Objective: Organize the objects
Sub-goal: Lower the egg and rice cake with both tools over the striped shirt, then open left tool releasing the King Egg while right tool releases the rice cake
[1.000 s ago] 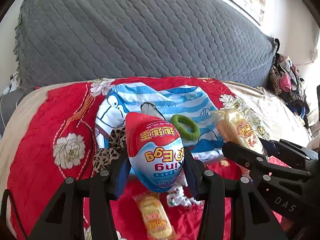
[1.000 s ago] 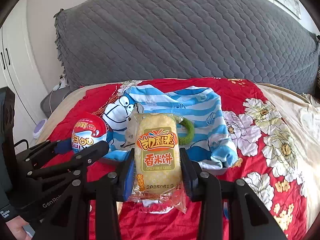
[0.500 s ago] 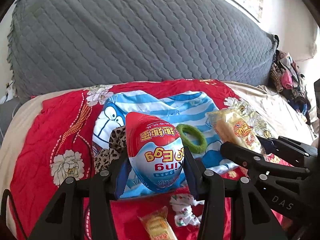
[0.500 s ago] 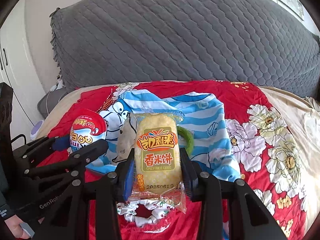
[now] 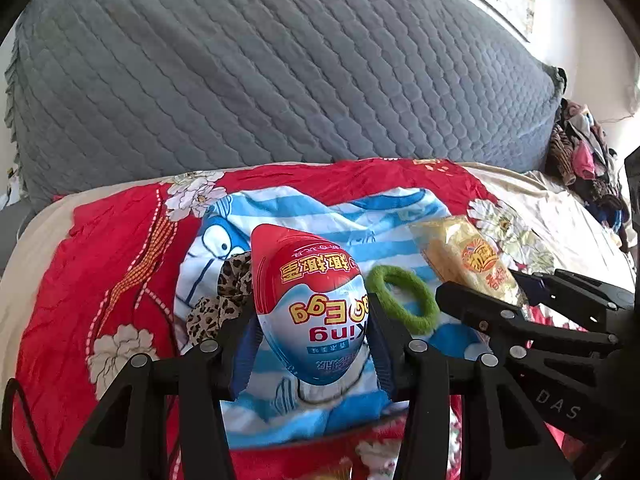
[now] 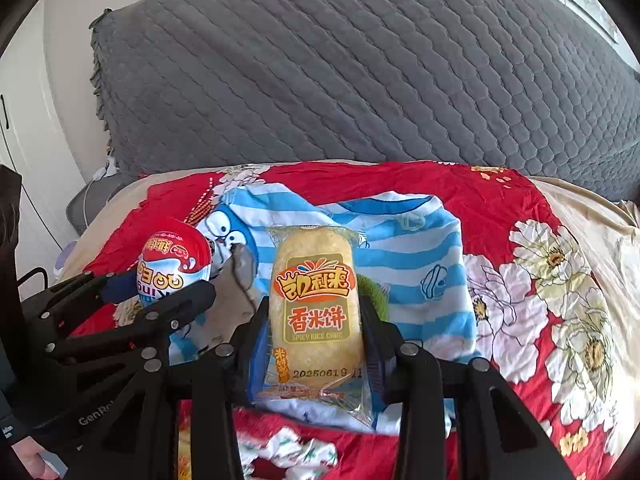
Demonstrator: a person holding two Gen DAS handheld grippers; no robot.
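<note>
My left gripper (image 5: 311,340) is shut on a red, white and blue toy egg (image 5: 310,304) and holds it above a blue striped cartoon cloth (image 5: 320,216) on the red flowered bedspread (image 5: 116,248). My right gripper (image 6: 316,332) is shut on a yellow rice cake packet (image 6: 316,304) above the same cloth (image 6: 420,248). The egg also shows in the right wrist view (image 6: 172,266), and the packet in the left wrist view (image 5: 464,256). A green hair ring (image 5: 402,298) and a leopard scrunchie (image 5: 224,296) lie on the cloth.
A large grey quilted cushion (image 5: 260,64) stands behind the bed. A pile of clothes (image 5: 584,148) lies at the far right. A white floral scrunchie (image 6: 300,452) and a snack packet edge (image 6: 184,452) lie on the bedspread below the grippers.
Both grippers have moved forward over the striped cloth with their loads. The snack packet and white scrunchie on the bedspread have slid down toward the bottom edge of view.
</note>
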